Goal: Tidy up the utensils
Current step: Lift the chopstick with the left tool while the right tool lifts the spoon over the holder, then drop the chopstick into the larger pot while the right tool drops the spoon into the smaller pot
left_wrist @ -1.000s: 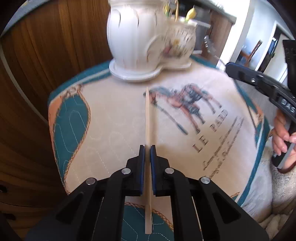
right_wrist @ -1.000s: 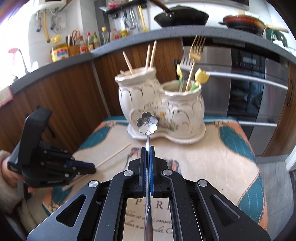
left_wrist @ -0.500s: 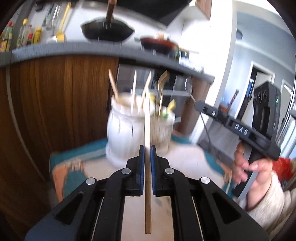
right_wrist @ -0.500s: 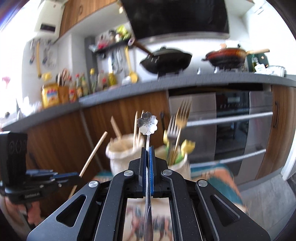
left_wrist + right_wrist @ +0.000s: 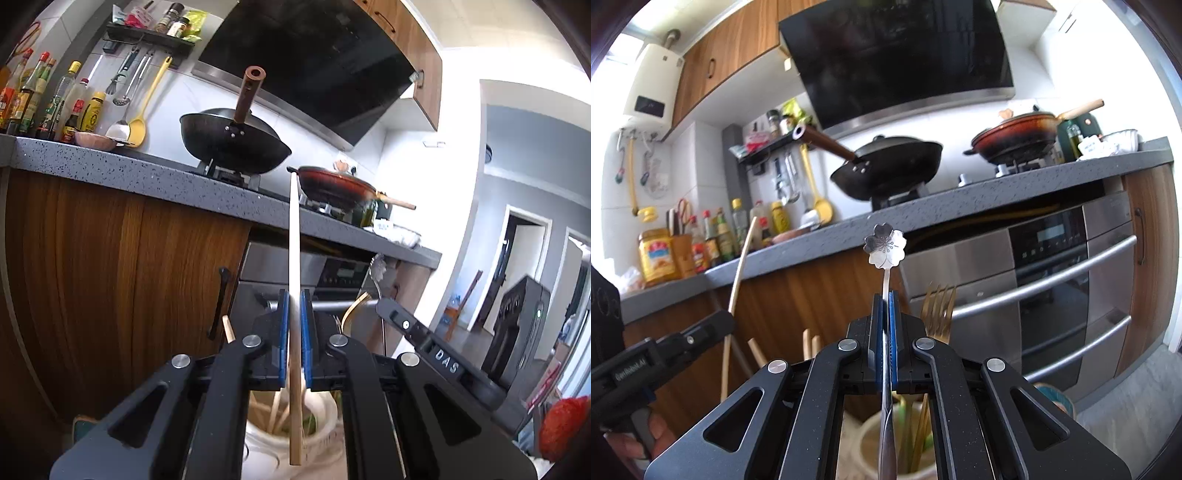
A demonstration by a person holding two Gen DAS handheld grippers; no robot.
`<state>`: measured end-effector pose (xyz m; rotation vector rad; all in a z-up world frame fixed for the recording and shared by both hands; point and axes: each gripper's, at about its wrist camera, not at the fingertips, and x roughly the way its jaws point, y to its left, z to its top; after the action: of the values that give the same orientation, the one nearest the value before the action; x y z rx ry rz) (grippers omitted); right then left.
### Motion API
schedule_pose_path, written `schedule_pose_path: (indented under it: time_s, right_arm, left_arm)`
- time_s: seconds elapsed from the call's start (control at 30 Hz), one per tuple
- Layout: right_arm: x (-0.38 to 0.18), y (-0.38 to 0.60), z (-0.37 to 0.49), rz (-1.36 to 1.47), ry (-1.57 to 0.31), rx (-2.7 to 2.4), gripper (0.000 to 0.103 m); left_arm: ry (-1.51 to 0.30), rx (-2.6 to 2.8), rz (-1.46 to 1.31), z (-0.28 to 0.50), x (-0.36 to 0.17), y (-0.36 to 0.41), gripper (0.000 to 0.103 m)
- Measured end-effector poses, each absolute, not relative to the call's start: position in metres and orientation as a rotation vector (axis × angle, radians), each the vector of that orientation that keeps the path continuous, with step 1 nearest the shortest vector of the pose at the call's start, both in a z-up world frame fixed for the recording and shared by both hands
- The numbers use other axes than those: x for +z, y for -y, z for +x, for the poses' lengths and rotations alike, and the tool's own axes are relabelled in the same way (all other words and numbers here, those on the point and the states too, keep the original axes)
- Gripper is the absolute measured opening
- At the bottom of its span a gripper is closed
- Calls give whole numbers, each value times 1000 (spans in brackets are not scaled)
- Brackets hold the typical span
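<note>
My left gripper (image 5: 294,301) is shut on a pale wooden chopstick (image 5: 294,266) that stands upright, its lower end hanging over the white ceramic holder (image 5: 266,450) just below. My right gripper (image 5: 885,306) is shut on a silver spoon with a flower-shaped bowl (image 5: 885,245), held upright above the holder's second pot (image 5: 871,439), where a gold fork (image 5: 938,306) stands. In the right wrist view the left gripper (image 5: 724,323) and its chopstick (image 5: 738,280) show at the left. In the left wrist view the right gripper (image 5: 382,304) reaches in from the right with its spoon (image 5: 376,267).
A grey kitchen counter (image 5: 997,188) with wood cabinet fronts (image 5: 110,266) lies close behind. A black wok (image 5: 232,144) and a red pan (image 5: 336,182) sit on the stove; an oven (image 5: 1052,280) is below. Bottles (image 5: 713,240) line the counter's left.
Both grippers rose from near the cloth-covered table and tilted up to about level. The views now face the counter and stove, and the ceramic holder has dropped to the bottom edge.
</note>
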<state>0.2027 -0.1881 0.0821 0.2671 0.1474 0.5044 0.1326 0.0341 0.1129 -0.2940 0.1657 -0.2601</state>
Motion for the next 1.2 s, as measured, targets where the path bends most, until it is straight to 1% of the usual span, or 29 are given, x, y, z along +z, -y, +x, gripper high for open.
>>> schedule_pose_path:
  time_s: [0.13, 0.43, 0.73, 0.9, 1.03, 1.2]
  right_arm:
    - [75, 181, 210, 253, -110, 474, 4]
    - [62, 169, 217, 195, -97, 452, 4]
    - [52, 177, 204, 173, -161, 495, 4]
    - [44, 181, 183, 147, -186, 511, 2]
    - [38, 180, 170, 120, -222, 527, 2]
    - [27, 176, 172, 105, -282, 528, 2]
  left_arm:
    - [-118, -235, -265, 143, 114, -29, 6]
    - [-128, -200, -154, 148, 94, -14, 6]
    - [-194, -199, -121, 125, 83, -18, 6]
    - [-262, -202, -85, 117, 76, -15, 6]
    - [-319, -228, -110, 116, 66, -20, 6]
    - [-333, -234, -81, 115, 61, -17, 6]
